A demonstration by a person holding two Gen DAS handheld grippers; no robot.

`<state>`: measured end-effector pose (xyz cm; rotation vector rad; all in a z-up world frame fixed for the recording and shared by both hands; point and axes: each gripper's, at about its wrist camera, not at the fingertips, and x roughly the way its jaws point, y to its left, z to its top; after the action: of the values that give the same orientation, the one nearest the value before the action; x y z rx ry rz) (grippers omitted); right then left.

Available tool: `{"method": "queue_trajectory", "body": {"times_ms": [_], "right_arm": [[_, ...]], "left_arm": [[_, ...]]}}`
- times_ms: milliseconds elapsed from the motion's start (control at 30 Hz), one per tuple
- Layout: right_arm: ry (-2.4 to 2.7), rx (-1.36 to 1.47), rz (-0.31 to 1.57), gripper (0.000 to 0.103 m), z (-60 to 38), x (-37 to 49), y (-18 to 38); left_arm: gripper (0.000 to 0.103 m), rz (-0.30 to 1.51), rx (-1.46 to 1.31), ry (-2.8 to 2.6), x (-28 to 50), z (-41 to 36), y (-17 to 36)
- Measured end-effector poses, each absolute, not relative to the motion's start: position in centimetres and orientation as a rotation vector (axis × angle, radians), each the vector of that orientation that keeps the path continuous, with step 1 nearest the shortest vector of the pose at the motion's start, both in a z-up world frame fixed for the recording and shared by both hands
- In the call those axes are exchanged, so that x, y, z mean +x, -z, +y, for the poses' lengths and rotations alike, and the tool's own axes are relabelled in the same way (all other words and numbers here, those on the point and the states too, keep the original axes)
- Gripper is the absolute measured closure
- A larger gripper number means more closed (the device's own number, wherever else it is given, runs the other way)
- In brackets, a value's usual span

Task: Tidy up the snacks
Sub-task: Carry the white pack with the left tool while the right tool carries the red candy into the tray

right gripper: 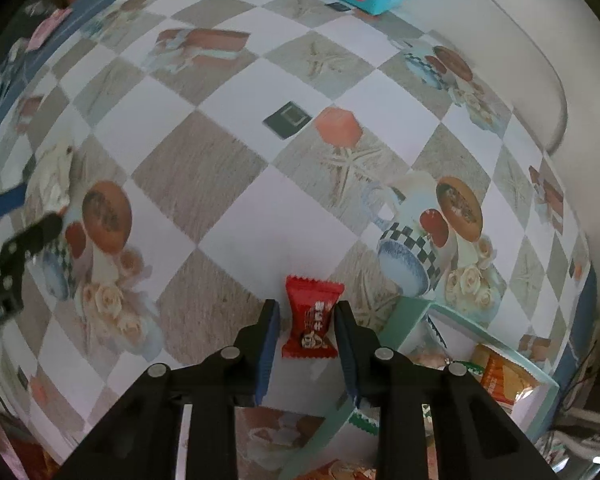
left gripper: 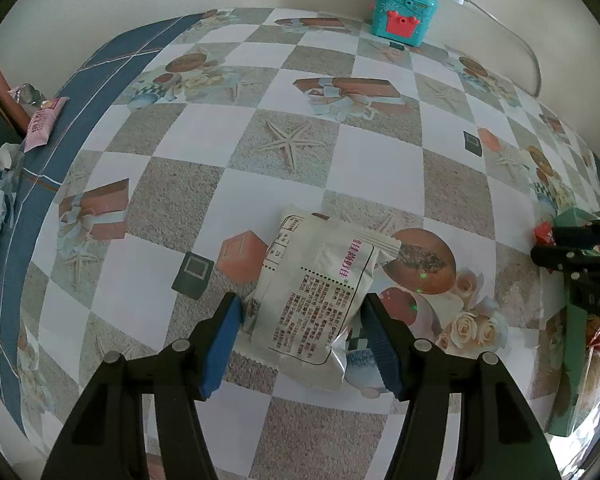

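My right gripper (right gripper: 306, 320) straddles the red candy (right gripper: 310, 320), pads near but contact unclear; box (right gripper: 416, 308) alongside, presumably its destination. Left gripper (left gripper: 300, 320) brackets the white packet (left gripper: 316, 300), pads apparently pressing it.

On the table (left gripper: 340, 168) the flat snack packet (left gripper: 316, 300) lies near, between the left gripper's (left gripper: 300, 320) fingers, and off to its right the small candy (right gripper: 310, 320) sits between the right gripper's (right gripper: 306, 320) fingers. Just right of that candy stands the tray (right gripper: 416, 312), an orange packet (right gripper: 500, 376) lying in it. Far back by the wall sits the toy box (left gripper: 404, 10), and a small packet (left gripper: 44, 122) lies at the far left edge.
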<state>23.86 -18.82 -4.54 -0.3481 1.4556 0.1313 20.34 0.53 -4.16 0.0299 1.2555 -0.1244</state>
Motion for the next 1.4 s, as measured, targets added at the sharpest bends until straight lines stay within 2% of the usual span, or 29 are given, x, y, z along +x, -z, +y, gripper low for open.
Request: {"method": "queue_trajectory", "body": {"times_ms": [67,133,200,467,667,900,1167,1300,1333,1400], "right_arm": [[-0.131,-0.345,1.452,0.073,-18.4,24.4,4.3],[-0.133,-0.321,1.454,0.083,-18.4,24.3,4.2],[-0.124,-0.318,1.451,0.085,-18.2,23.6,3.8],[-0.126,-0.151,1.284,0.085,-20.7,18.0,-4.2],[-0.03,-0.09,1.231,0.085,-25.4,12.3,-6.7],[0.082,-0.023,1.255,0.085,-31.9,6.3,-6.2],[0.123,0.013,1.281,0.085,-34.8,4.6,-4.8],[0.136,0.047,1.275,0.083,-35.4,4.9,-4.4],[0.136,0.052,1.274,0.081,-35.5,5.0,-4.3],[0.142,0.058,1.269,0.076,-35.7,4.9,-4.4]], "left_arm": [[0.04,1.255,0.028,0.124,20.3,0.6,4.2],[0.04,1.254,0.027,0.12,20.3,0.5,4.2],[0.04,1.251,0.024,0.113,20.3,0.5,4.2],[0.047,1.246,-0.03,0.11,19.1,0.6,2.7],[0.047,1.194,0.011,0.193,16.3,-2.0,-0.9],[0.047,1.117,0.075,0.405,12.2,-8.8,-5.9],[0.047,1.097,0.163,0.735,9.2,-21.3,-9.6],[0.042,1.144,0.149,0.78,10.2,-24.7,-9.3],[0.038,1.152,0.149,0.773,10.4,-25.0,-9.3],[0.025,1.148,0.153,0.738,10.5,-24.6,-9.3]]}}
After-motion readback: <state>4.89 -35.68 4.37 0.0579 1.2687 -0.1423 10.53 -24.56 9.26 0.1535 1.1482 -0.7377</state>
